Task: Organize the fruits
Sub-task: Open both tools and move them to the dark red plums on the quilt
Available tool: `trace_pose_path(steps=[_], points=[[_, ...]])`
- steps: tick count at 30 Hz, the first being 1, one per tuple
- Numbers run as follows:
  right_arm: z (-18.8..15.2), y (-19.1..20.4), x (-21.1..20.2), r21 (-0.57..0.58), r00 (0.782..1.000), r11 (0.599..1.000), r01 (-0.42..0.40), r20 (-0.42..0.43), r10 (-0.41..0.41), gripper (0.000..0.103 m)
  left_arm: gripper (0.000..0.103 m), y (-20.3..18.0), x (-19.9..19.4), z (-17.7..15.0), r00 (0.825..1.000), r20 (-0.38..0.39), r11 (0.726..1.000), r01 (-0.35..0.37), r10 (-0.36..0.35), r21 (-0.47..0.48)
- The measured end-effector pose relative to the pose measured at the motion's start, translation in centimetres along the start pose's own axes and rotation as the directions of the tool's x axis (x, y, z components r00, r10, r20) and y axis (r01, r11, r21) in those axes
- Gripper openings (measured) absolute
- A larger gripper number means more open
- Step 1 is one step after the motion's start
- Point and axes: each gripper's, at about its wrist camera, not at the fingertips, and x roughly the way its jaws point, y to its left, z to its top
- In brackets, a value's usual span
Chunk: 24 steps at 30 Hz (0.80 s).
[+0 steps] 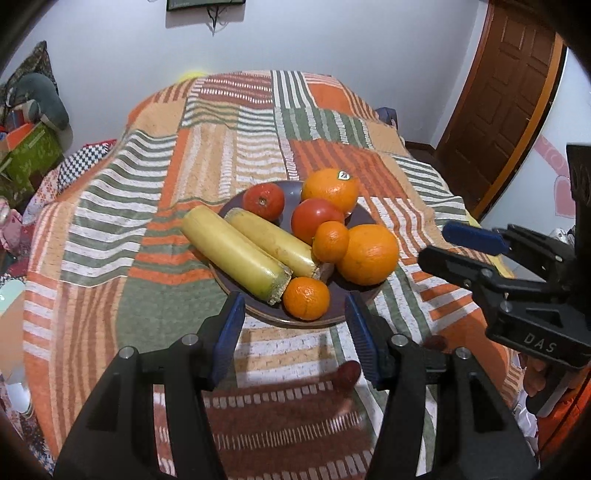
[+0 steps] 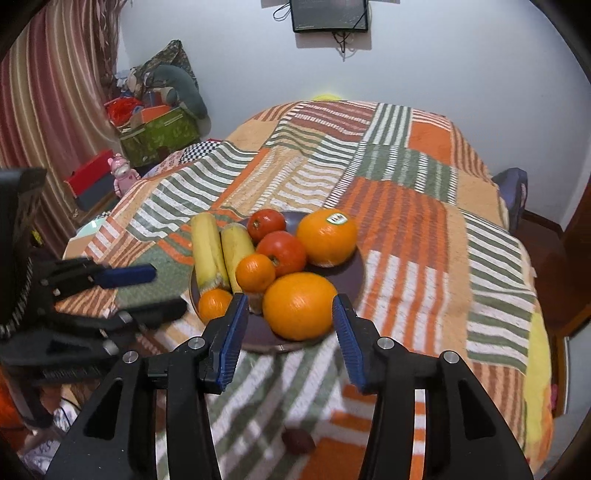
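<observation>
Left wrist view sits low behind the left hand-held gripper [image 1: 295,332], looking forward and slightly down across the striped cloth on the surface [image 1: 110,229] toward the white back wall, with the plate [image 1: 266,314] of fruit close in front. Off at its right edge, the right hand-held gripper [image 1: 458,247] comes in sideways. Right wrist view rides behind that gripper [image 2: 288,325], facing the same wall from further right, just as near to the plate [image 2: 354,273]. Here the left hand-held gripper [image 2: 147,291] shows at the left edge. Both views share the plate, the cloth and the dark wall screen [image 2: 328,14].
</observation>
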Motion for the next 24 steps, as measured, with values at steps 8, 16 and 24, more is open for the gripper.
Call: trace_pose_path(steps=[8, 16, 24], points=[[-3.3, -0.9, -0.9, 0.035, 0.998, 0.999, 0.021, -0.059, -0.019, 0.048, 0.056, -0.8, -1.0, -1.9, 1.000, -0.029, 1.000, -0.012, 0.012, 0.014], [-6.6, -0.9, -0.3, 0.057, 0.991, 0.998, 0.010, -0.131, -0.002, 0.048, 0.056, -2.0, 1.0, -4.5, 0.992, -0.125, 1.000, 0.012, -0.008, 0.026], [-7.9, -1.1, 1.1, 0.081, 0.985, 0.997, 0.003, -0.171, 0.011, 0.040, 0.056, -3.1, 3.1, -5.6, 0.985, -0.171, 0.999, 0.024, -0.017, 0.041]])
